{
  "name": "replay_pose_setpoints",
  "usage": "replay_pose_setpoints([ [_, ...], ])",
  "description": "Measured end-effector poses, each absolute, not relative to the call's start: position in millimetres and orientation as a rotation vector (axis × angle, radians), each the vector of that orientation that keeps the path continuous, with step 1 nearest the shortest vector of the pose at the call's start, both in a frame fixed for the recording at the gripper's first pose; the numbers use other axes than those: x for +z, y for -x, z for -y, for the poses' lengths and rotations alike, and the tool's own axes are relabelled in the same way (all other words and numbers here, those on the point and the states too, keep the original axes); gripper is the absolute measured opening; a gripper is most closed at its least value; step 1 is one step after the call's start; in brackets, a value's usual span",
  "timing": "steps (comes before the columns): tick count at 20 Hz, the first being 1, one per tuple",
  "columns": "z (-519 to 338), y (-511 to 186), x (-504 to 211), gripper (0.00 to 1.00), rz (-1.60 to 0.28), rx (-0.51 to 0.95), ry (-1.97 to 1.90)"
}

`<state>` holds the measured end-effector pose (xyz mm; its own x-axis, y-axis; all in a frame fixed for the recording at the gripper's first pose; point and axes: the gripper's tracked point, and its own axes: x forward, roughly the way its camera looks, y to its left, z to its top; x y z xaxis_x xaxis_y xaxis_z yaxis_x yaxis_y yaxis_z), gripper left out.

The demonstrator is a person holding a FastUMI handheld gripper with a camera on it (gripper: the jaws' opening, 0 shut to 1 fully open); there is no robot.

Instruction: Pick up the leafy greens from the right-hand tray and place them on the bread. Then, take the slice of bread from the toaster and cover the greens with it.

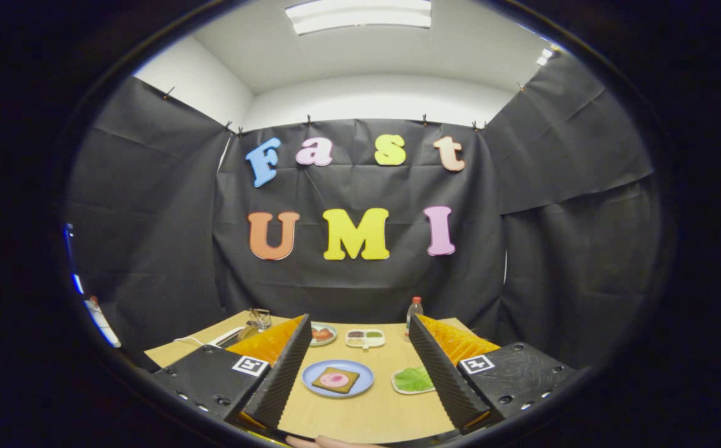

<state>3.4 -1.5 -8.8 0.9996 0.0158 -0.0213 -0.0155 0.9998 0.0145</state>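
My gripper (360, 354) is held high above the wooden table (367, 417), fingers wide apart with nothing between them. Between the fingers, down on the table, a blue plate (318, 371) carries a slice of brown bread (335, 379) with a pink round of meat on top. To its right, close to the right finger, a small white tray (396, 387) holds the leafy greens (414, 378). Beyond the left finger a toaster (259, 318) stands at the table's back left; any bread in it is too small to make out.
At the back of the table are a small plate with reddish food (323, 334), a white divided dish (365, 338) and a clear bottle with a red cap (414, 313). A white cable (189, 340) runs by the toaster. Part of a hand (329, 442) sits at the near edge.
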Motion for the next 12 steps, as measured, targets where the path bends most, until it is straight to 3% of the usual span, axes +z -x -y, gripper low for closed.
replay_pose_setpoints([
  [12,7,-11,-4,0.95,0.018,0.016,-0.024],
])
